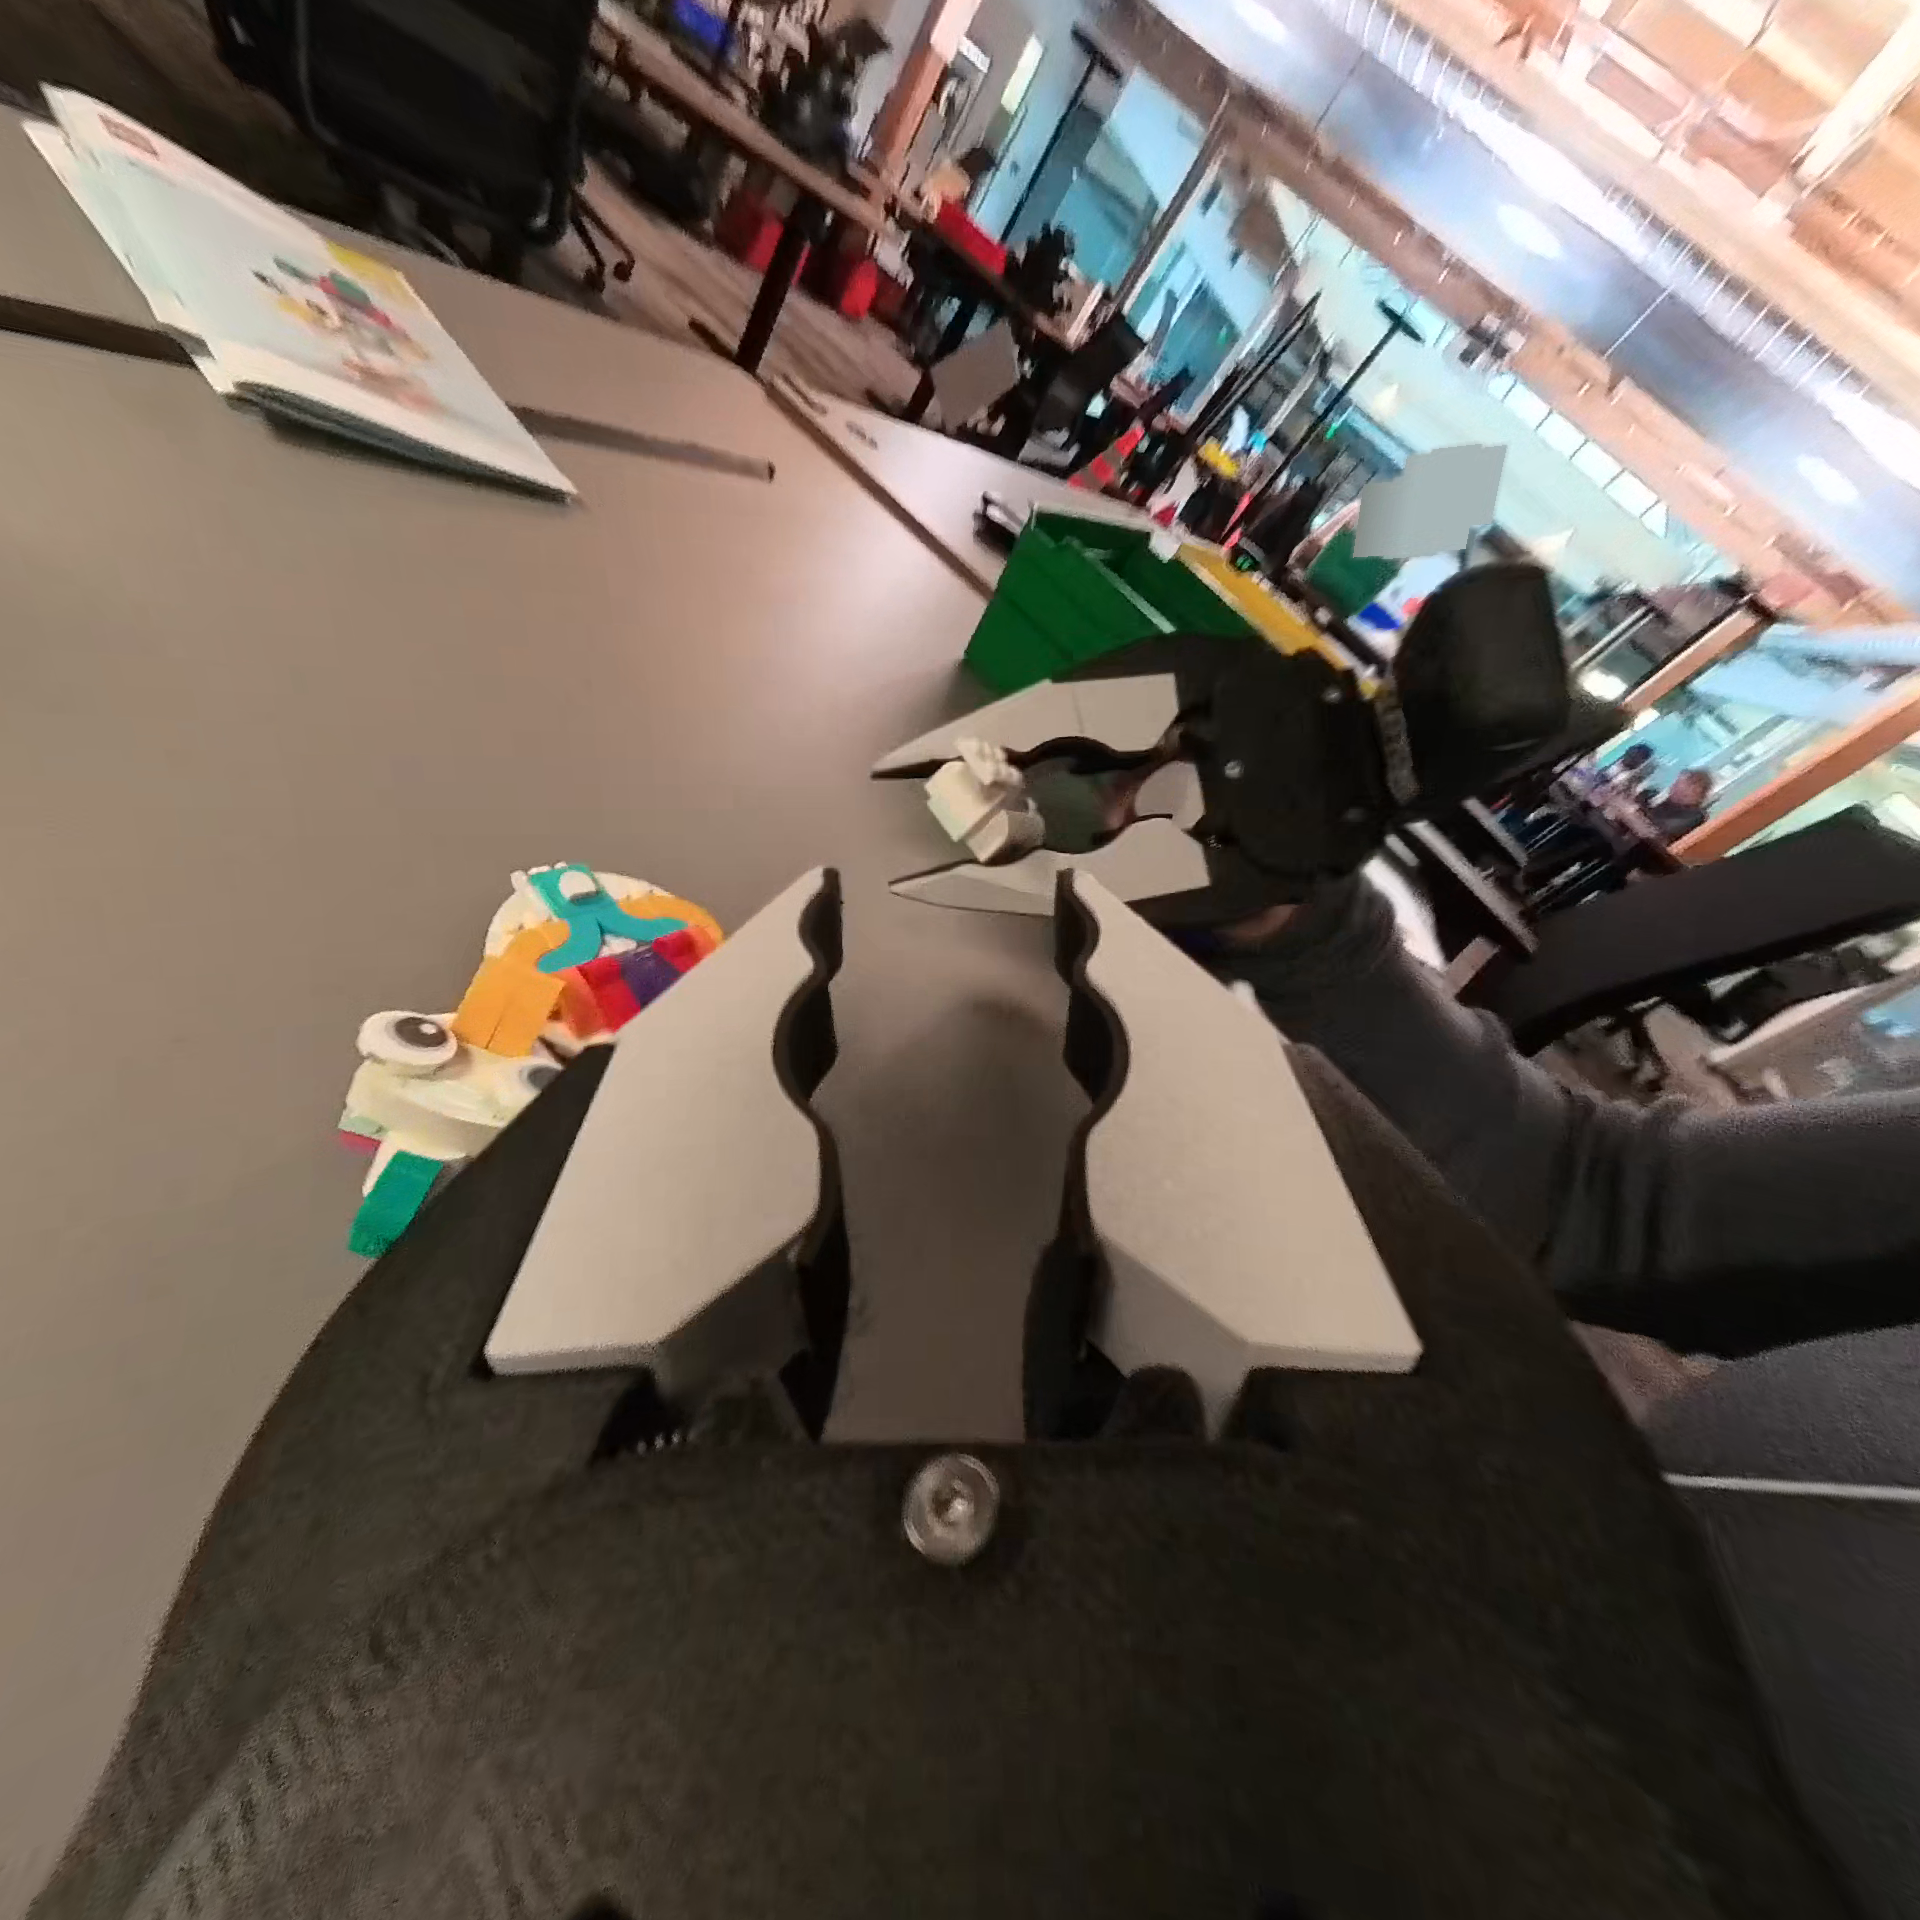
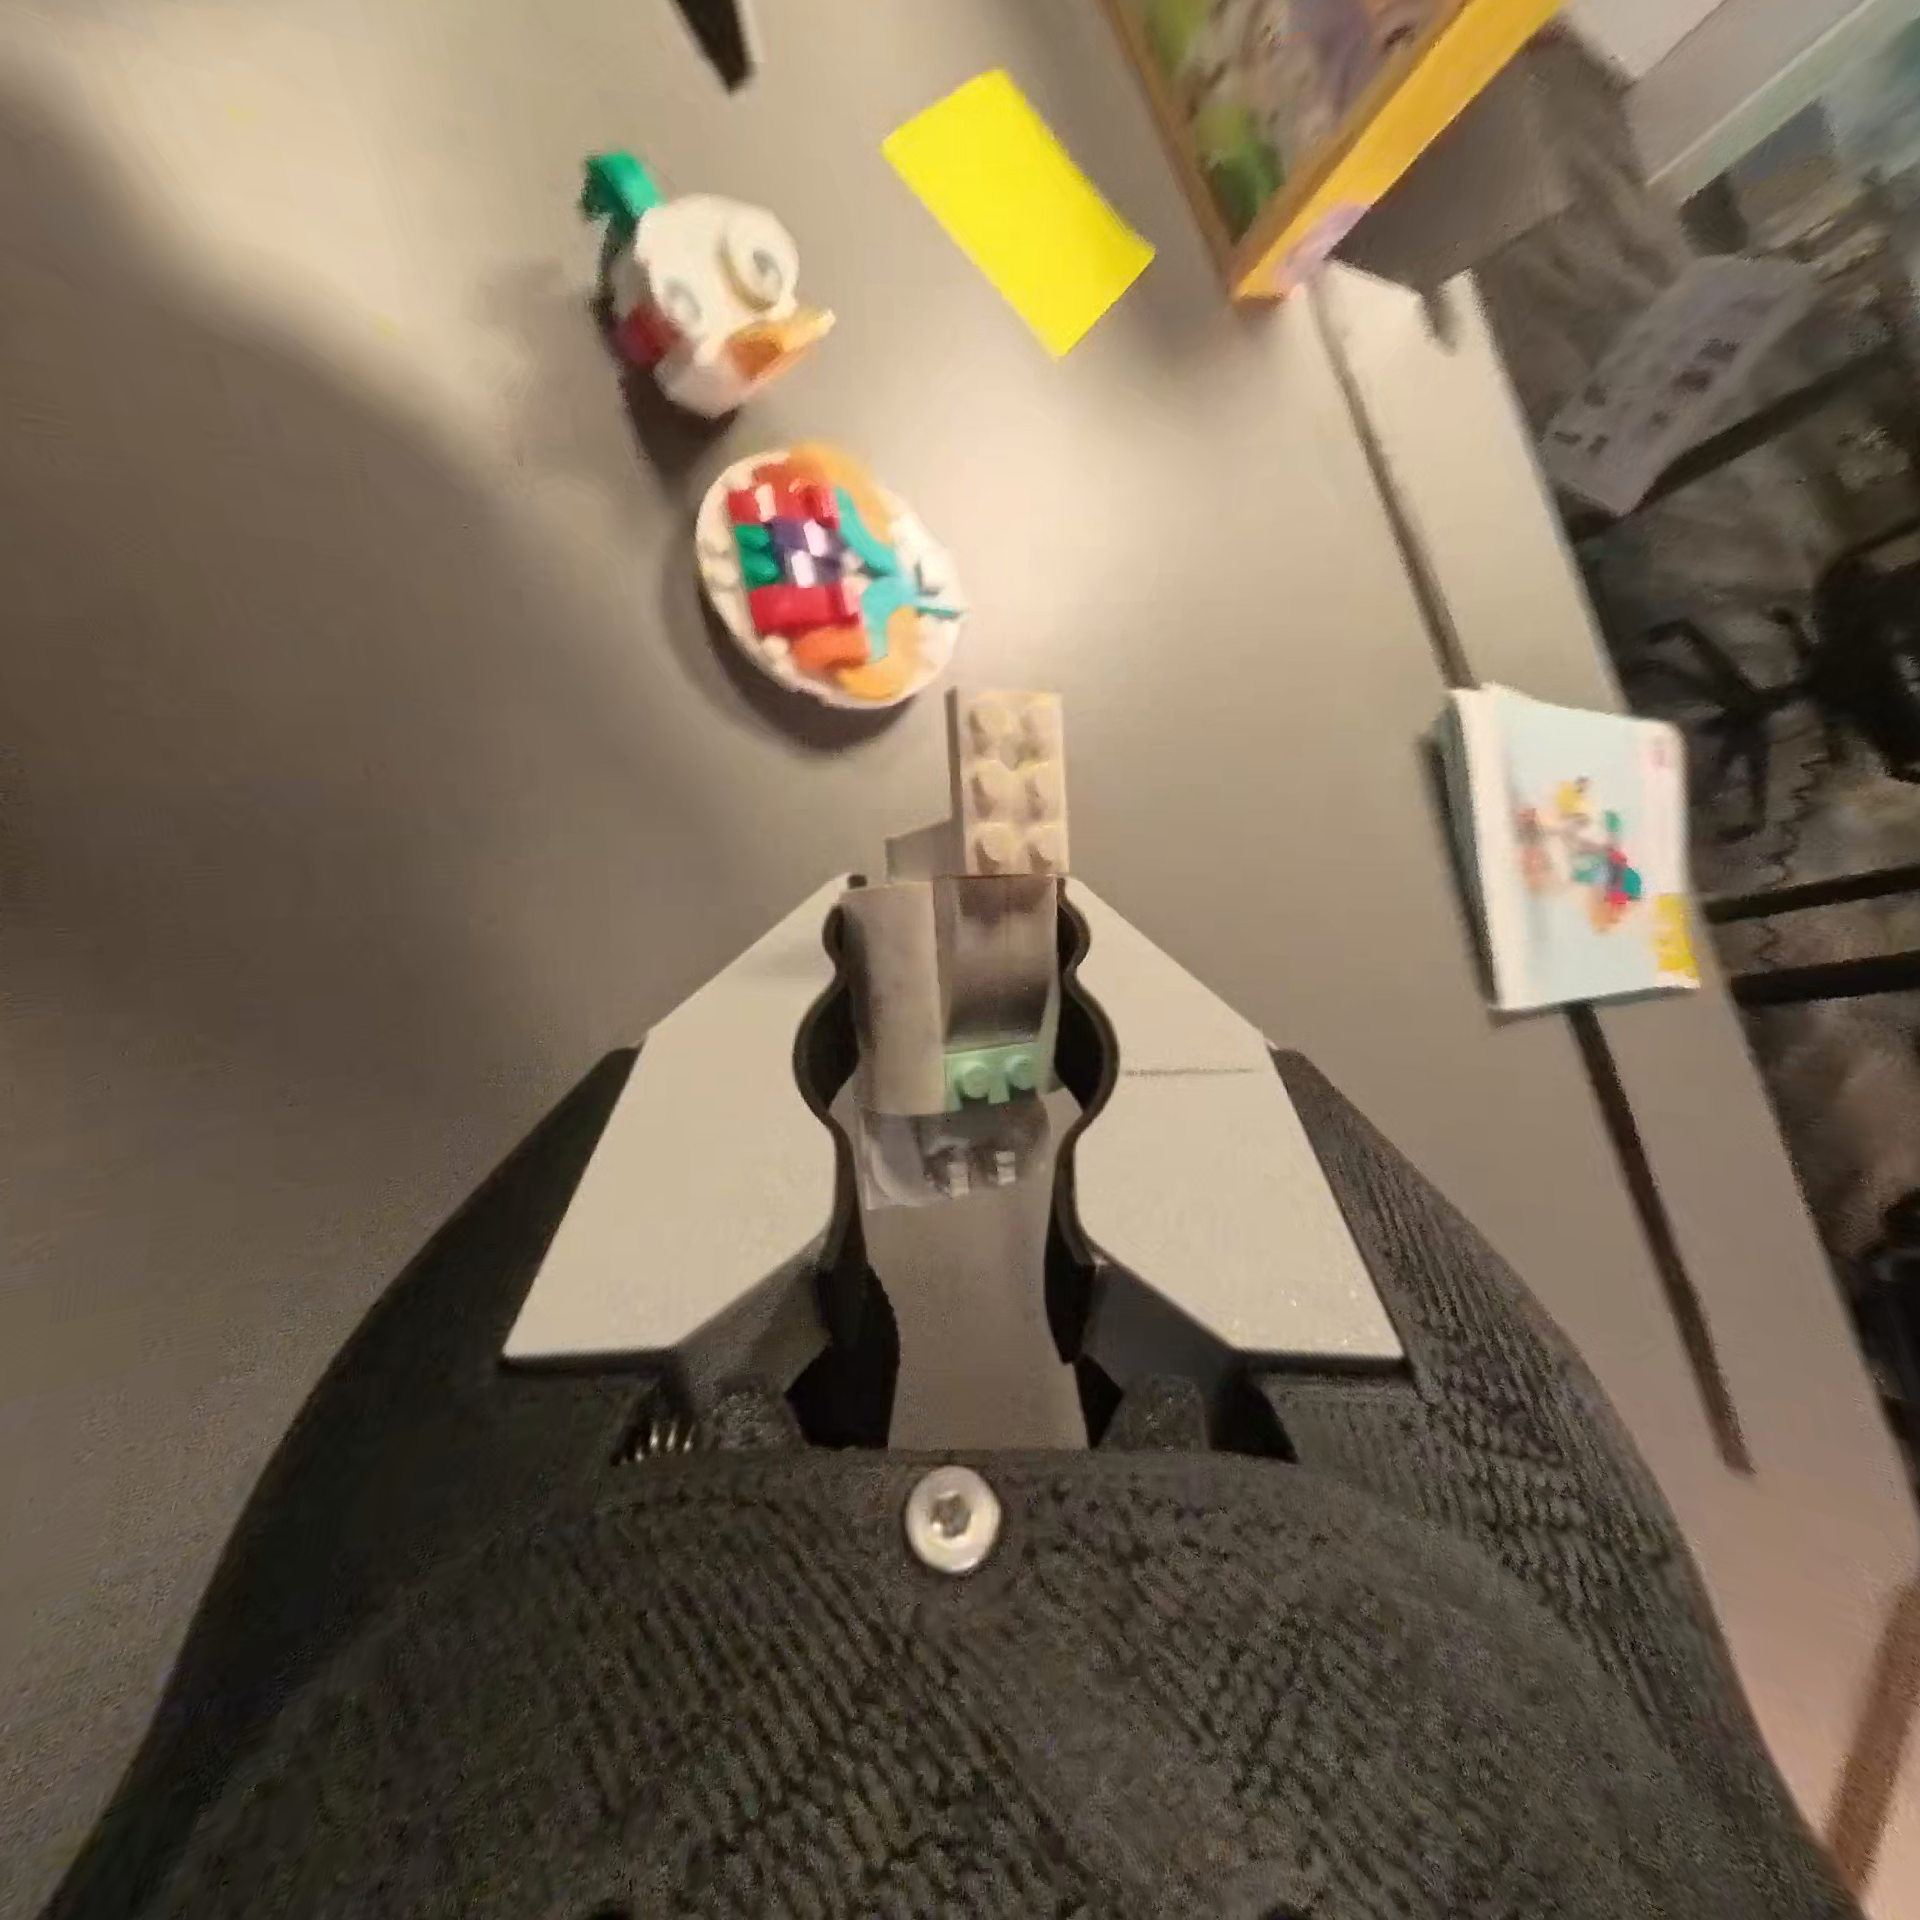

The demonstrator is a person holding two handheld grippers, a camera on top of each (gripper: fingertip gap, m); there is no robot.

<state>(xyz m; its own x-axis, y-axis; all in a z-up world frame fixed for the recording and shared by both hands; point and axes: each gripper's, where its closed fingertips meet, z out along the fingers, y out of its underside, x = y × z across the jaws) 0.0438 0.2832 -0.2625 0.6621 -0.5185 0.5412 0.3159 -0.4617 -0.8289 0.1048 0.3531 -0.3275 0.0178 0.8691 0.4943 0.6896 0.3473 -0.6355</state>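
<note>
My left gripper (image 1: 945,894) is open and empty, low over the grey table (image 1: 312,727). Just left of it lie a round white brick body (image 1: 613,956) with orange, teal and red pieces and a white brick duck head (image 1: 436,1070) with big eyes. My right gripper (image 2: 956,899) is shut on a white brick assembly (image 2: 1013,779) with a small pale green piece, held above the table. Beyond it lie the round body (image 2: 821,582) and the duck head (image 2: 717,291). The right gripper (image 1: 914,826) with the white assembly (image 1: 977,800) also shows in the left wrist view.
An open instruction booklet (image 1: 301,301) lies at the far left, also in the right wrist view (image 2: 1579,852). Green bins (image 1: 1081,592) stand behind the right gripper. A yellow block (image 2: 1018,208) and a yellow-edged box (image 2: 1330,125) lie past the duck head. A person's grey sleeve (image 1: 1558,1143) reaches in at right. The left gripper's tips are roughly 12 cm from the right gripper's. To reach the duck head (image 2: 717,291) in a straight line is about 8 cm for my left fingers, about 12 cm for my right. The left camera catches it too, in the left wrist view (image 1: 507,1060).
</note>
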